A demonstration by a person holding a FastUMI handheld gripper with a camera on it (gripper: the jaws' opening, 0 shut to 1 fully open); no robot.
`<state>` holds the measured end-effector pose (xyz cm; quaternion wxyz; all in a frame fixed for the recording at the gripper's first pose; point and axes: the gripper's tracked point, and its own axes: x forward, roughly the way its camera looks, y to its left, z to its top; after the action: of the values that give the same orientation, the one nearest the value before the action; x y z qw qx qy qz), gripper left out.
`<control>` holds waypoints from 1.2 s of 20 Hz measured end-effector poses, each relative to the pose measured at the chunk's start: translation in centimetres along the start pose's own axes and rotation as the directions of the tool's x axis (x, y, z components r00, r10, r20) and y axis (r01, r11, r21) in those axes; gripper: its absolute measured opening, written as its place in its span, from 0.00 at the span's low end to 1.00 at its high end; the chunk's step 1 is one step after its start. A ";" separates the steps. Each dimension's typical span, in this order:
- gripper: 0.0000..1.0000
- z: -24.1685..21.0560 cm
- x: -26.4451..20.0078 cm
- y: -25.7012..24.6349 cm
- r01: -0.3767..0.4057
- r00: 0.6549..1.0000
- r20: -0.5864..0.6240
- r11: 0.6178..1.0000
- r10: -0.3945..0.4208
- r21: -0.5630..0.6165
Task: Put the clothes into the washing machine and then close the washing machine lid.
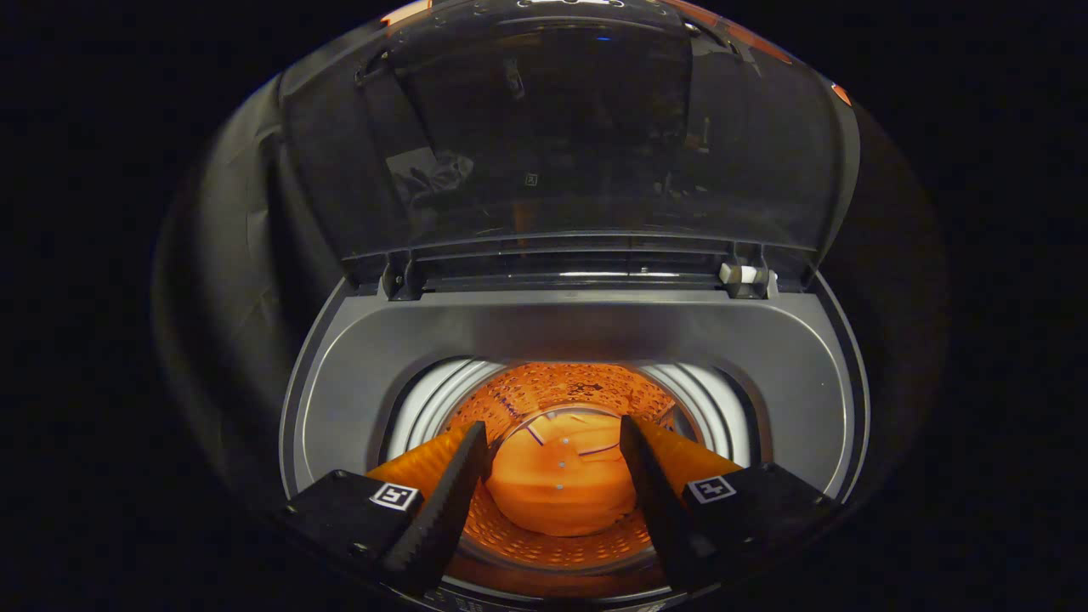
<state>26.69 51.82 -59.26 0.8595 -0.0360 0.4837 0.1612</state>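
I look down into a top-loading washing machine (357, 399) with a grey top rim. Its dark see-through lid (578, 144) stands raised on the hinges at the back. An orange garment (561, 484) with small pale buttons lies bunched at the bottom of the perforated drum (561, 387). My gripper (552, 429) hangs over the front of the drum opening, open, with nothing between its fingers. The garment lies well below and between them, apart from both.
The lid's two hinges (744, 276) sit at the back of the rim, the right one with a white piece. White ribbed walls (433, 399) ring the drum mouth. Dark cloth (229, 280) hangs to the left of the machine.
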 end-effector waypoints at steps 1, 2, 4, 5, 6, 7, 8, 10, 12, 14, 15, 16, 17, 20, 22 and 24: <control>0.99 -0.1 0.0 0.0 -0.002 1.000 -0.003 1.000 0.002 0.003; 0.99 -0.2 -0.2 0.0 -0.002 1.000 -0.009 1.000 0.002 0.010; 0.99 -0.3 -1.1 0.4 -0.016 1.000 0.003 1.000 0.016 0.026; 0.99 -0.3 -1.6 0.8 -0.028 1.000 0.011 0.999 0.028 0.019; 0.99 -0.3 -2.3 0.9 -0.034 0.999 0.021 0.999 0.034 0.004; 0.99 -0.1 -3.0 0.9 -0.038 0.999 0.034 0.999 0.039 -0.013; 0.99 0.2 -3.6 1.0 -0.042 0.998 0.050 0.999 0.043 -0.022; 0.99 1.4 -5.3 1.0 -0.046 0.994 0.095 0.999 0.048 -0.020; 0.99 3.5 -7.4 0.9 -0.056 0.986 0.159 0.998 0.056 -0.005; 0.99 6.3 -9.6 0.4 -0.062 0.970 0.234 0.998 0.061 -0.004; 0.99 7.8 -10.9 0.2 -0.065 0.959 0.277 0.998 0.063 -0.003; 0.99 9.3 -12.5 0.2 -0.070 0.945 0.320 0.998 0.067 -0.002; 0.99 10.8 -14.0 0.3 -0.078 0.929 0.362 0.997 0.072 0.000; 0.99 14.8 -18.8 0.5 -0.108 0.877 0.472 0.994 0.091 0.010; 0.99 17.2 -21.4 0.5 -0.124 0.842 0.530 0.992 0.102 0.006; 0.98 18.7 -23.6 0.2 -0.126 0.811 0.574 0.992 0.110 -0.012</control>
<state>30.67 50.36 -29.40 0.9539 0.0555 0.2059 0.2110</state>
